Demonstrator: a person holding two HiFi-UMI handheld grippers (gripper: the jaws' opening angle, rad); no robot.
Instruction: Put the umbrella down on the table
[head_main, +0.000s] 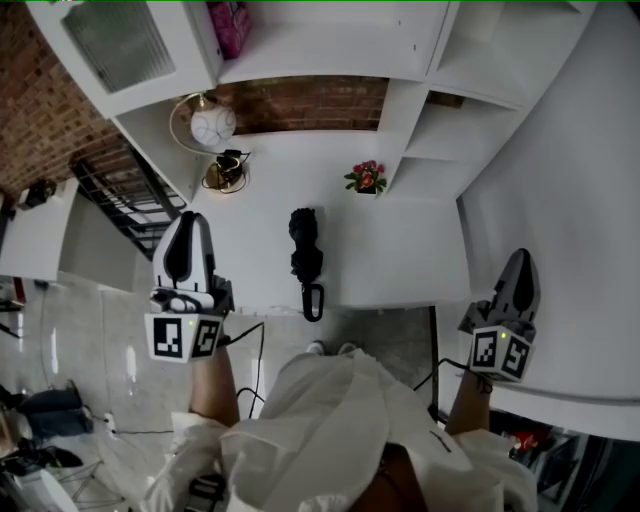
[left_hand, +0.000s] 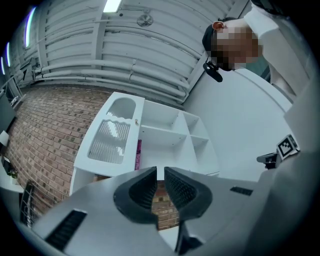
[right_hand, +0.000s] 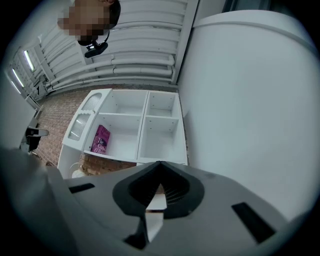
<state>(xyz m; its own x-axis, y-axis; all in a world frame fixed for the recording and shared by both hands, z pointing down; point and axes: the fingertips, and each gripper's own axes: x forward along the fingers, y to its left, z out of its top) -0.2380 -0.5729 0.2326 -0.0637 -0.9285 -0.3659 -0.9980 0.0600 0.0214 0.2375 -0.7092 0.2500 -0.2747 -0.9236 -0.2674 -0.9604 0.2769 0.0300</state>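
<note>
Holding nothing in head view: umbrella lies flat mid white table, strap loop at near edge, so task looks done. My left gripper & right gripper sit well apart either side.
Left gripper view: jaws closed, empty, aimed at white shelf unit, brick wall.
Right gripper view: jaws tip-to-tip, empty; pink book on shelf.
</note>
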